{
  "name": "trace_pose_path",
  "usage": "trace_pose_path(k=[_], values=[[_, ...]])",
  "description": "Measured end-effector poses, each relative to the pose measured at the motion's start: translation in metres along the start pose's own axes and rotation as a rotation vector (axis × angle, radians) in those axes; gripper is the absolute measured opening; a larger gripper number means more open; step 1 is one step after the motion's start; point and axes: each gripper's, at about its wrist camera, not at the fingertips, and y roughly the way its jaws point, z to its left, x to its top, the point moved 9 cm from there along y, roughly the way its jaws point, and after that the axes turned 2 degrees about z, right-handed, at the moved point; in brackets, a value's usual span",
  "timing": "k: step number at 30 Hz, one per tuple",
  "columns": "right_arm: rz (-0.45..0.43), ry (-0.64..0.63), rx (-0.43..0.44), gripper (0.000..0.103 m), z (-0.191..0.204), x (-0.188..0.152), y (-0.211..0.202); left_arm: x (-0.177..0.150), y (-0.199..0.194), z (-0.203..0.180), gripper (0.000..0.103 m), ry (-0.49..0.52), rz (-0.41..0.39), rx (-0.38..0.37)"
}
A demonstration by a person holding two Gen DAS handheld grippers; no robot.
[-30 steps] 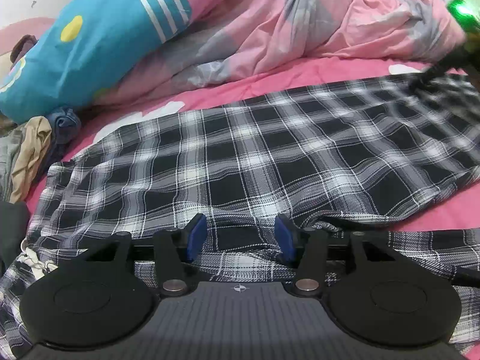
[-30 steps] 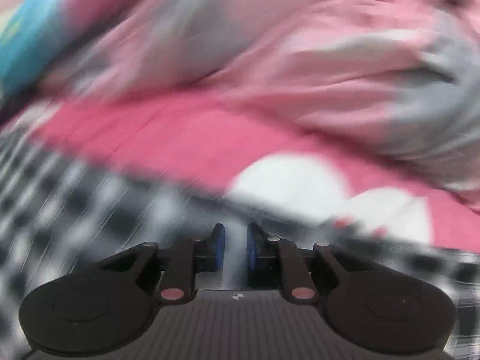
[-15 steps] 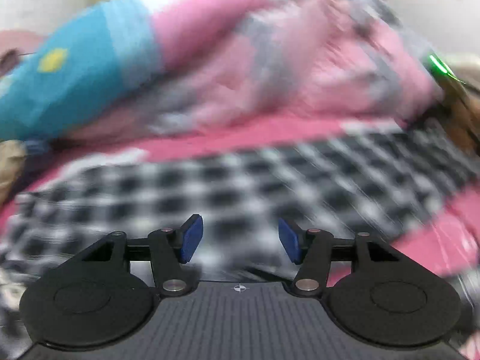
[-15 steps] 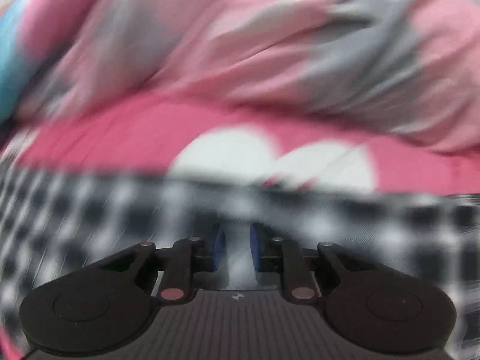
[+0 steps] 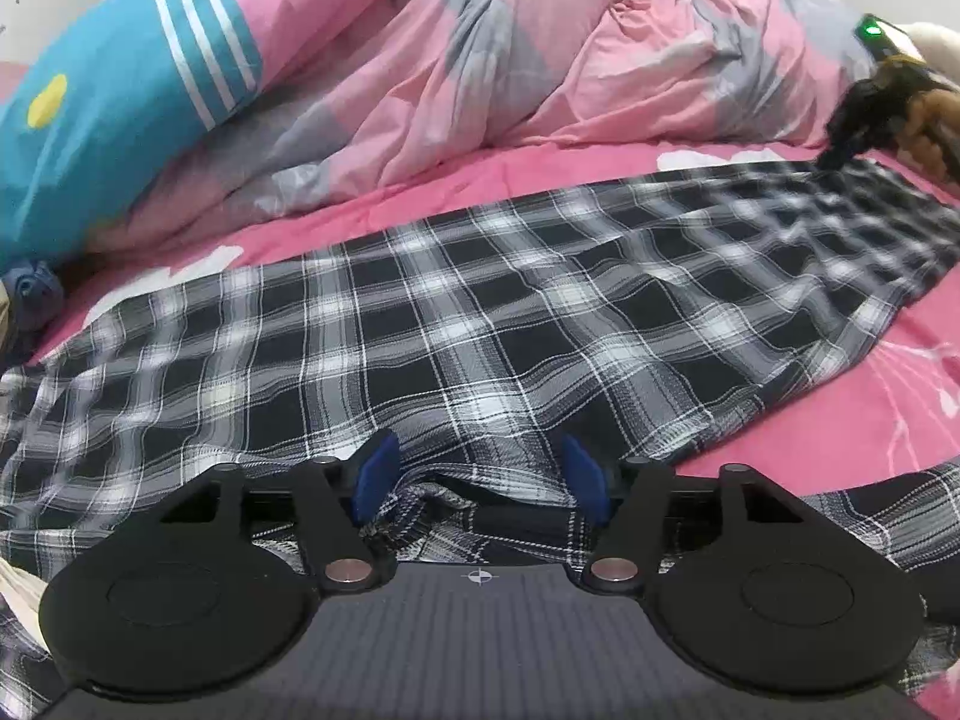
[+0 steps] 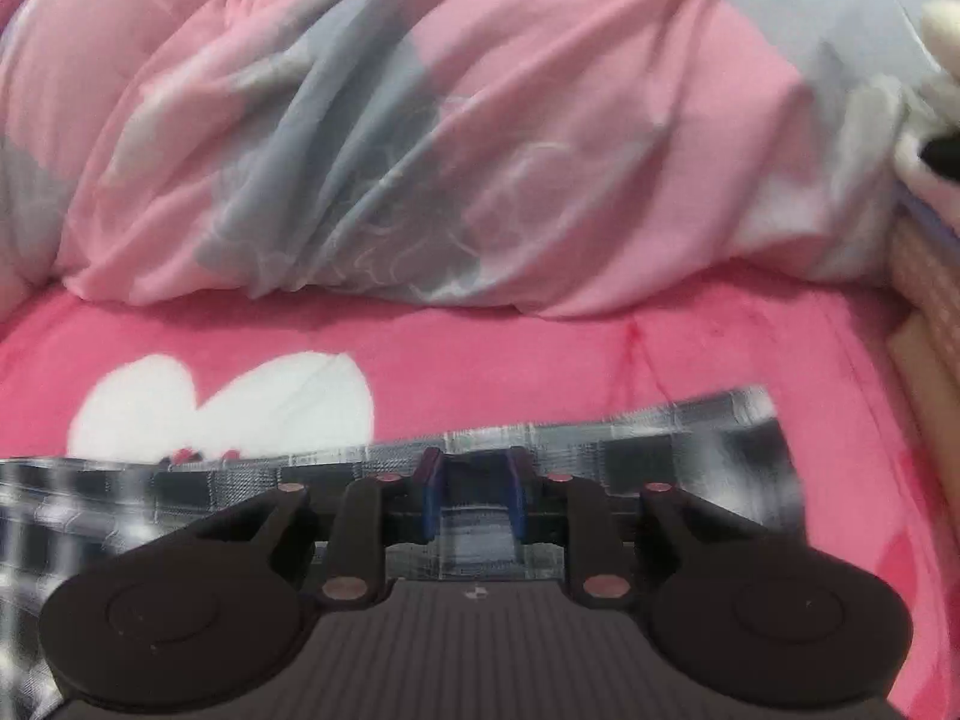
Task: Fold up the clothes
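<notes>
A black-and-white plaid garment (image 5: 480, 330) of thin woven cloth lies spread in a long, softly rippled panel across the pink bed sheet (image 5: 840, 420). Behind the garment a puffy pink-and-grey quilt (image 5: 540, 60) is heaped in deep creases, with a smooth teal striped pillow (image 5: 120, 90) at its left end. The left tool (image 5: 477, 474) hovers at the garment's near edge, its blue pads spreading wider, a bunched fold between them but ungripped. The right tool (image 6: 474, 492) sits over the garment's far squared corner, pads narrowly parted; whether they pinch the cloth, I cannot tell.
</notes>
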Motion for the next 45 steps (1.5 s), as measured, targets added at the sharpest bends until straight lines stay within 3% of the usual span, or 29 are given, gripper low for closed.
trace_pose_path(k=[4, 6, 10, 13, 16, 18, 20, 22, 26, 29, 31, 32, 36, 38, 39, 41, 45], values=[[0.055, -0.068, 0.080, 0.023, -0.001, -0.034, -0.019, 0.002, 0.000, 0.000, 0.065, -0.001, 0.004, -0.001], [0.048, -0.076, 0.040, 0.022, -0.013, -0.028, -0.002, 0.002, 0.000, 0.000, 0.066, 0.002, 0.001, 0.002], [-0.051, 0.079, -0.028, 0.021, -0.052, 0.022, 0.026, 0.001, -0.001, 0.002, 0.068, -0.012, 0.000, -0.001], [-0.092, 0.120, -0.063, 0.024, -0.065, 0.029, 0.007, 0.002, 0.000, 0.003, 0.068, -0.023, 0.003, -0.008], [-0.077, 0.104, 0.091, 0.024, -0.055, 0.009, -0.023, 0.002, -0.001, 0.003, 0.068, -0.019, 0.005, -0.006], [-0.016, 0.055, 0.120, 0.024, -0.047, -0.006, -0.024, 0.003, -0.001, 0.002, 0.068, -0.012, 0.004, 0.000], [0.036, 0.050, 0.070, 0.024, -0.048, -0.007, 0.001, 0.004, -0.001, 0.002, 0.068, -0.011, 0.003, 0.002], [-0.003, 0.100, 0.024, 0.021, -0.068, 0.007, 0.023, 0.004, -0.002, 0.003, 0.069, -0.018, 0.003, -0.001], [-0.072, 0.240, -0.077, 0.024, -0.112, 0.005, -0.015, 0.006, -0.002, 0.005, 0.070, -0.028, 0.007, -0.008], [-0.050, 0.154, 0.105, 0.024, -0.102, -0.031, -0.058, 0.007, -0.001, 0.005, 0.070, -0.027, 0.010, -0.009], [0.014, 0.083, 0.230, 0.024, -0.088, -0.073, -0.075, 0.007, -0.001, 0.007, 0.070, -0.032, 0.011, -0.013], [0.051, 0.053, 0.240, 0.024, -0.083, -0.089, -0.072, 0.007, -0.001, 0.007, 0.071, -0.034, 0.011, -0.012], [0.023, 0.048, 0.039, 0.015, -0.137, -0.123, -0.077, 0.006, -0.001, 0.007, 0.073, -0.041, 0.009, -0.005], [0.010, 0.115, -0.114, 0.019, -0.164, -0.127, -0.094, 0.006, -0.001, 0.007, 0.074, -0.040, 0.009, -0.002], [0.006, 0.081, -0.150, 0.019, -0.164, -0.127, -0.101, 0.006, 0.000, 0.007, 0.074, -0.039, 0.010, 0.000], [-0.018, 0.017, -0.145, 0.019, -0.140, -0.125, -0.112, 0.006, 0.000, 0.007, 0.074, -0.038, 0.010, 0.003], [-0.102, -0.205, 0.097, 0.021, -0.004, -0.129, -0.119, 0.006, 0.000, 0.008, 0.076, -0.051, 0.013, -0.002]])
